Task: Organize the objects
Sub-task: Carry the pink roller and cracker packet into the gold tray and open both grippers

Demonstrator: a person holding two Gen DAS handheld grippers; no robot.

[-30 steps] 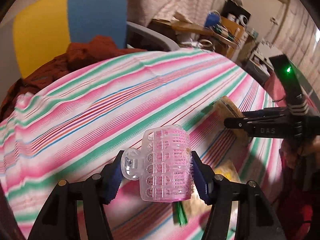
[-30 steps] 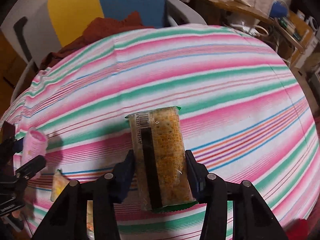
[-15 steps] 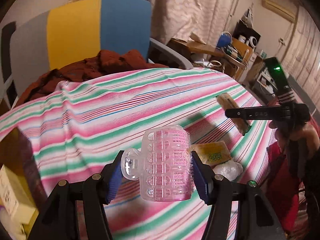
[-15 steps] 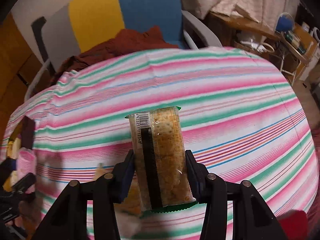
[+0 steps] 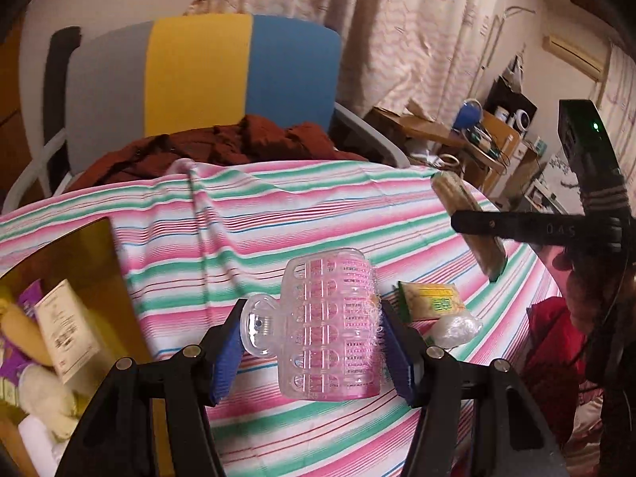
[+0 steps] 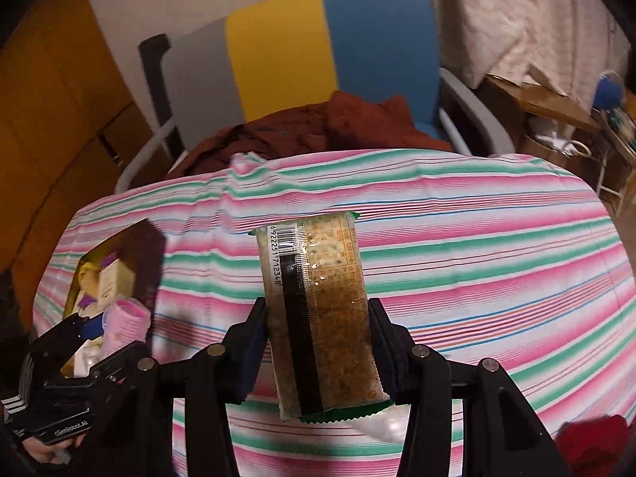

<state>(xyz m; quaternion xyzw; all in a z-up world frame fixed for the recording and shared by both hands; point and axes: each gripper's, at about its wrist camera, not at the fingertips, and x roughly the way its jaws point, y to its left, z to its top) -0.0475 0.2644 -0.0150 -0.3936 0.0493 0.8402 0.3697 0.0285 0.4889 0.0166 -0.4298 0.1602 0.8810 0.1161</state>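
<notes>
Both grippers carry loads above the striped bench (image 5: 318,206), heading for the yellow box (image 5: 79,262) at its left edge.

The right gripper (image 6: 318,353) has its jaws closed on a cracker packet (image 6: 318,302); the left gripper (image 5: 314,342) has its jaws clamped on a pink hair roller (image 5: 334,326). Best to lower the roller fully over the box's opening before loosening, since it looks light and likely to roll.

Snack packet (image 6: 318,310) barcode reads 6922251712348; left tongs (image 6: 115,334) body reads GenRobot.AI.
</notes>
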